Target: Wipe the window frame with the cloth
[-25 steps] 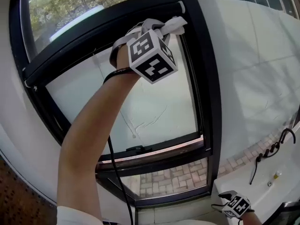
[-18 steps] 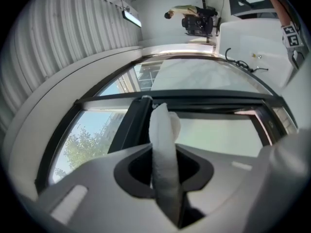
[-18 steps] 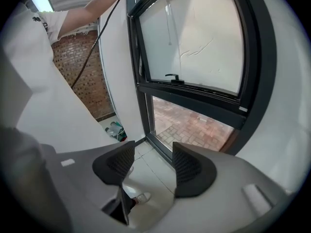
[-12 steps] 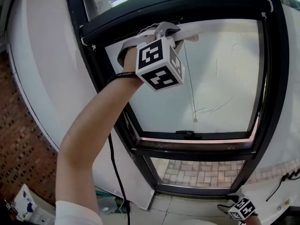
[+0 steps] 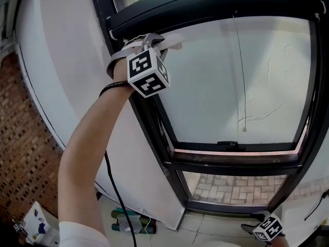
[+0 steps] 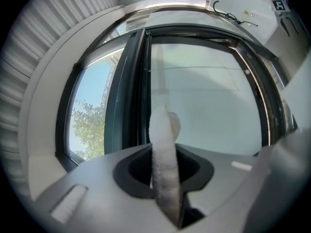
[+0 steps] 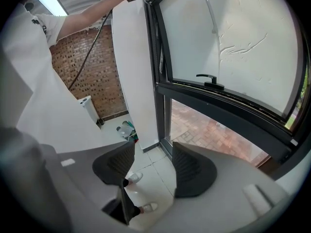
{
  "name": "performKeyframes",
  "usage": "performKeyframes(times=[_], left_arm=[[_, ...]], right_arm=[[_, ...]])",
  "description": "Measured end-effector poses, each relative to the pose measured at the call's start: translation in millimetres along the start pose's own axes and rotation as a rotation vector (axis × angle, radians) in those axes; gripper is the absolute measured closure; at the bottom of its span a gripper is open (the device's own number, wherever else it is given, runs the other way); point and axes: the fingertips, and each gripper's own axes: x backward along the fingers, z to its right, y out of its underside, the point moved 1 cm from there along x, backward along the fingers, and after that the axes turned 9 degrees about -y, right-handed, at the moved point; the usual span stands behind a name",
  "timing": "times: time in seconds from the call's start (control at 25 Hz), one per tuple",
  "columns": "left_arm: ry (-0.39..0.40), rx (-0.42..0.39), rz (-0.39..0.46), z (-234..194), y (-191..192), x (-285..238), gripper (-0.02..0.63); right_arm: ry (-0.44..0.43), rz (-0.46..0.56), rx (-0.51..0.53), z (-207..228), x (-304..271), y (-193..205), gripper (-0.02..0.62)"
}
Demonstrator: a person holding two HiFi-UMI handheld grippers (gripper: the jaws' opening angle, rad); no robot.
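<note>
A white cloth (image 5: 172,45) is clamped in my left gripper (image 5: 152,40), which is raised on an outstretched arm and presses it against the top bar of the black window frame (image 5: 216,6), close to the upper left corner. In the left gripper view the cloth (image 6: 163,144) stands as a thick fold between the jaws, with the frame's dark bar (image 6: 130,86) just beyond it. My right gripper (image 5: 267,228) hangs low at the bottom right, away from the window. In the right gripper view the right gripper (image 7: 153,168) is open, with only floor between its fingers.
A window handle (image 5: 227,144) sits on the sash's lower bar. A white wall panel (image 5: 67,71) flanks the frame on the left, with brick wall (image 5: 20,138) beyond. Bottles (image 5: 131,225) stand on the floor below. A black cable (image 5: 115,189) hangs from the left arm.
The left gripper has slid the cloth leftward along the top bar, from near the right upright to the upper left corner. The right gripper has stayed low.
</note>
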Motion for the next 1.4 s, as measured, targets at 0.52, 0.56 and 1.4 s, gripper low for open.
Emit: performKeyframes(times=[0.52,0.56,1.4], left_arm=[[-0.029,-0.062,-0.091,-5,102,-44,0.506],[-0.028,-0.065,-0.089,-4,104,-47,0.506],[-0.021,-0.06,-0.069,4,142,-67,0.505]], right_arm=[[0.041,0.025,-0.09,-20,-37,-17,0.35],[0.045,0.024,-0.093,-20,-37,-17,0.35],[0.08,0.013,-0.122,-37,-64,-41,0.35]])
